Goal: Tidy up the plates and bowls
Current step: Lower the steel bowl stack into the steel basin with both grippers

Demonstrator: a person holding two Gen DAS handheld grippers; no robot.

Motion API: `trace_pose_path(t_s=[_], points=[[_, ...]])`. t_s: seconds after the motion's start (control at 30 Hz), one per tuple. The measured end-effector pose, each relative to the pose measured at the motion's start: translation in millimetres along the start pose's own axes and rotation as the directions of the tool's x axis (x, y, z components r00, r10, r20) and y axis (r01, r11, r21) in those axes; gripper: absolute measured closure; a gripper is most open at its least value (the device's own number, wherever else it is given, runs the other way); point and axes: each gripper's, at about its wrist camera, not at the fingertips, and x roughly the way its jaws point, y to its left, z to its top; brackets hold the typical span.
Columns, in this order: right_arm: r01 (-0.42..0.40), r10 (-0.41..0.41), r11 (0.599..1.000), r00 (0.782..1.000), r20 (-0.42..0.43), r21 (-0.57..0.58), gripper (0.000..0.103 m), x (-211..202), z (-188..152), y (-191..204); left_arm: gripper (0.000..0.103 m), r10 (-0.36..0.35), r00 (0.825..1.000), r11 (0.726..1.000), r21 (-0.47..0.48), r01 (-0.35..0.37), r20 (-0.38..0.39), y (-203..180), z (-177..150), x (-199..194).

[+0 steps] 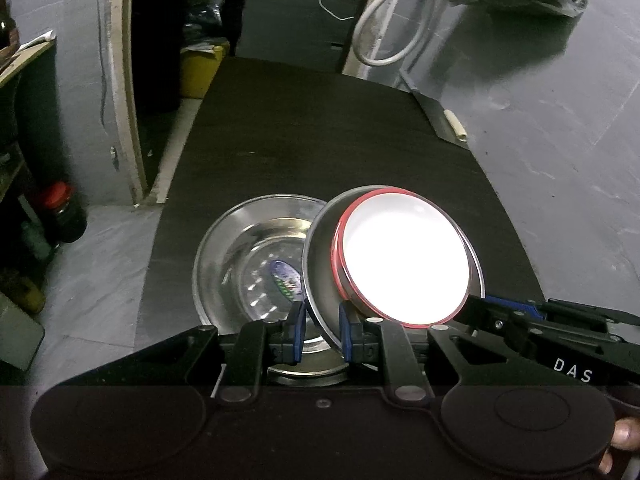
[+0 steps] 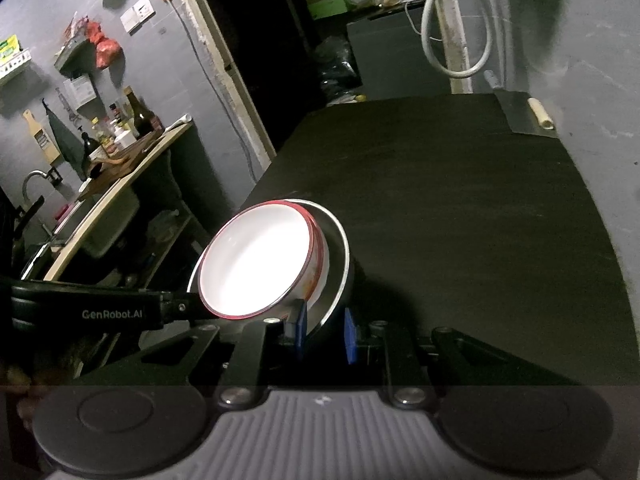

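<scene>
Both the left tongs and right tongs pinch the rim of a tilted steel plate carrying a red-rimmed white bowl. At lower centre of the left view, a second shiny steel plate lies on the black table.

A dark table carries 1 steel plate near its front edge
</scene>
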Motion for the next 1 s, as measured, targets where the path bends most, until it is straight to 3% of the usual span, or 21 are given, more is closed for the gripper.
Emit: trace_pose_path(t_s=[1.0], points=[[-0.035, 0.034, 0.999, 0.997, -0.069, -0.007, 0.081, 39, 13, 15, 0.085, 0.049, 0.998, 0.998, -0.046, -0.051, -0.044, 32, 15, 17]])
